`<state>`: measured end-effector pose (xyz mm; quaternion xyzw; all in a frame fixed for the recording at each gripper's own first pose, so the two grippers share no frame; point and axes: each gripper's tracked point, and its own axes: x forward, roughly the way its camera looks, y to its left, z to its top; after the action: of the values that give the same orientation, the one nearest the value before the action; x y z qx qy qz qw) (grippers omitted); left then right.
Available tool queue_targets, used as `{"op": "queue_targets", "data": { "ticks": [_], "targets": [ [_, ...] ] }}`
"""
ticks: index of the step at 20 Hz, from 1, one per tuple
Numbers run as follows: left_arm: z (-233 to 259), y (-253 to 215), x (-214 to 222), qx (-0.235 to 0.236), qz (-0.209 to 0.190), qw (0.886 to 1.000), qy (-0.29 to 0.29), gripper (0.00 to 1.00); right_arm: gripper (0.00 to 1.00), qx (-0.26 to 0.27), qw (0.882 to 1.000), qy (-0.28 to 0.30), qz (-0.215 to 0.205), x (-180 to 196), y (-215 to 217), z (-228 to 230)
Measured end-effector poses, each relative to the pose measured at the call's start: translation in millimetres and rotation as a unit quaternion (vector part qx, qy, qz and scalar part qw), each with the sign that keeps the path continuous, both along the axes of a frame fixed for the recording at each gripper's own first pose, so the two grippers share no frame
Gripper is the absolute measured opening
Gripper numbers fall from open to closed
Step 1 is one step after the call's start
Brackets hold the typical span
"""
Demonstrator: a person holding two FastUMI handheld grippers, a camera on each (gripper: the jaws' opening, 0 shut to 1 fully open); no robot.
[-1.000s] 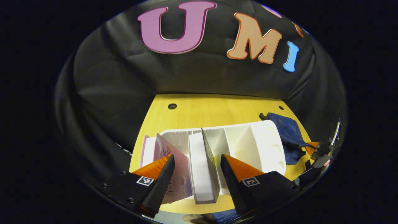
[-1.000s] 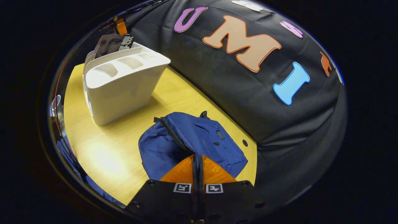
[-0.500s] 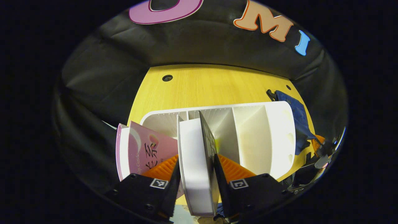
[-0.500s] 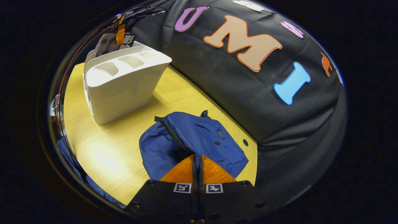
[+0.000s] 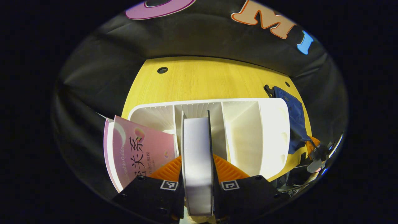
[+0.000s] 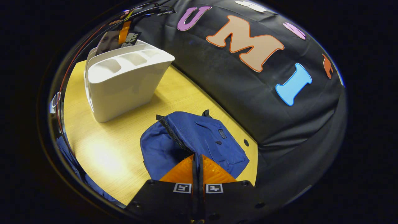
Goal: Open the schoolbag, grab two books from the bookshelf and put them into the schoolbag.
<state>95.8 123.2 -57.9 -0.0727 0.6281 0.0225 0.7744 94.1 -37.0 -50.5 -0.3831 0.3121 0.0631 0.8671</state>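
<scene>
A white bookshelf (image 5: 273, 130) with several slots stands on the yellow table. A thick book (image 5: 197, 161) stands upright in a middle slot, white page edge towards me, and my left gripper (image 5: 197, 166) is shut on it, one finger pressing each cover. A pink book (image 5: 140, 152) leans at the shelf's left end. The blue schoolbag (image 6: 199, 137) lies on the table with its zipper partly open. My right gripper (image 6: 196, 157) is shut, tips at the bag's zipper line; whether it pinches fabric is hidden. The bookshelf (image 6: 124, 84) stands beyond the bag, with my left gripper (image 6: 125, 29) over it.
The black cloth wall closes off the far side of the table (image 5: 205, 81). Small round holes (image 5: 162, 70) mark the tabletop. A person's blue clothing (image 6: 67, 155) shows at the near table edge. The schoolbag (image 5: 295, 115) lies just right of the shelf.
My left gripper came down over the thick book and its fingers closed from wide apart onto both covers. The right gripper and the bag have stayed where they were.
</scene>
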Motion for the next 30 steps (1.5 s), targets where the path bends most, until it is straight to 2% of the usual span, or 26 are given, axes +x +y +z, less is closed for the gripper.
{"op": "queue_targets", "data": {
  "ticks": [1,5,7,10,12,13,14,15,17,25,27,29,30],
  "targets": [
    [1,0,-1,-0.001,0.000,1.000,-0.004,0.36,0.03,0.000,1.000,0.000,0.000,0,0,0],
    [6,3,-6,0.020,-0.017,1.000,-0.017,0.34,0.05,0.001,1.000,-0.001,0.001,2,0,-1],
    [14,2,-7,0.027,-0.029,0.999,-0.028,0.33,0.02,0.001,1.000,-0.001,0.002,1,1,-3],
    [36,-4,-3,0.034,-0.039,0.997,-0.057,0.32,0.04,0.001,1.000,-0.001,0.003,1,2,-3],
    [50,-10,-4,0.035,-0.041,0.997,-0.062,0.32,0.02,0.001,1.000,-0.001,0.004,2,1,-3],
    [56,-11,-4,0.040,-0.048,0.996,-0.062,0.31,0.04,0.002,1.000,-0.002,0.004,0,2,-2],
    [64,-9,-1,0.050,-0.046,0.995,-0.071,0.34,0.03,0.002,1.000,-0.004,0.005,0,2,-2],
    [69,-8,-1,0.058,-0.052,0.994,-0.070,0.31,0.03,0.003,1.000,-0.004,0.005,0,1,-2],
    [86,-10,0,0.069,-0.055,0.993,-0.081,0.32,0.02,0.005,1.000,-0.004,0.006,0,2,-2],
    [178,-15,10,0.120,-0.056,0.975,-0.178,0.32,0.03,0.020,1.000,-0.014,0.002,6,-1,8],
    [202,-30,16,0.103,-0.050,0.968,-0.223,0.31,0.04,0.028,0.999,-0.018,0.003,9,-3,12],
    [226,-51,23,0.063,-0.042,0.958,-0.276,0.31,0.03,0.036,0.999,-0.023,0.002,12,-5,16],
    [239,-75,30,0.016,-0.035,0.945,-0.324,0.31,0.03,0.042,0.999,-0.030,0.001,15,-7,22]
  ]
}}
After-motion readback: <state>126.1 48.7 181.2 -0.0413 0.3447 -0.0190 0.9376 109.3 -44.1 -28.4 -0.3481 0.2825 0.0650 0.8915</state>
